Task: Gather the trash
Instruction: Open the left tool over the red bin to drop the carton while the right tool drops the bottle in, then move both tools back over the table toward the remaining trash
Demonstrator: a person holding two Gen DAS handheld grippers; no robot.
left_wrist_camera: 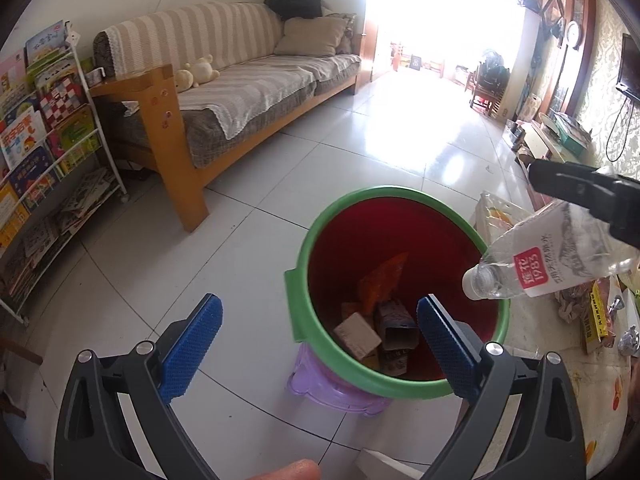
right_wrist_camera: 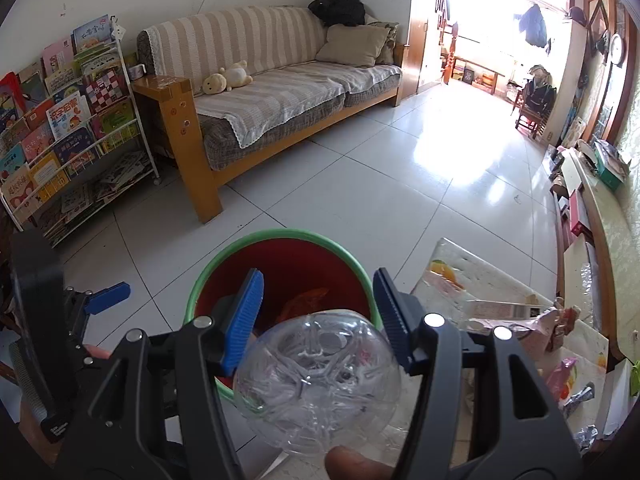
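Observation:
A red bin with a green rim [left_wrist_camera: 320,232] stands on a purple stool [left_wrist_camera: 316,388] and holds boxes [left_wrist_camera: 358,334] and an orange wrapper [left_wrist_camera: 382,280]. My left gripper [left_wrist_camera: 320,344] is open and empty just before the bin's near rim. My right gripper [right_wrist_camera: 318,316] holds a clear plastic bottle [right_wrist_camera: 316,384] between its blue pads, cap pointing down over the bin [right_wrist_camera: 224,264]. In the left wrist view the bottle [left_wrist_camera: 552,264] hangs tilted over the bin's right rim, under the right gripper [left_wrist_camera: 584,196].
A table with a patterned cloth [right_wrist_camera: 472,276] at the right carries wrappers [right_wrist_camera: 556,320], a box [left_wrist_camera: 596,316] and foil scraps. A wooden sofa [left_wrist_camera: 224,92] and a book rack [left_wrist_camera: 44,136] stand at the left. Tiled floor [left_wrist_camera: 400,140] stretches ahead.

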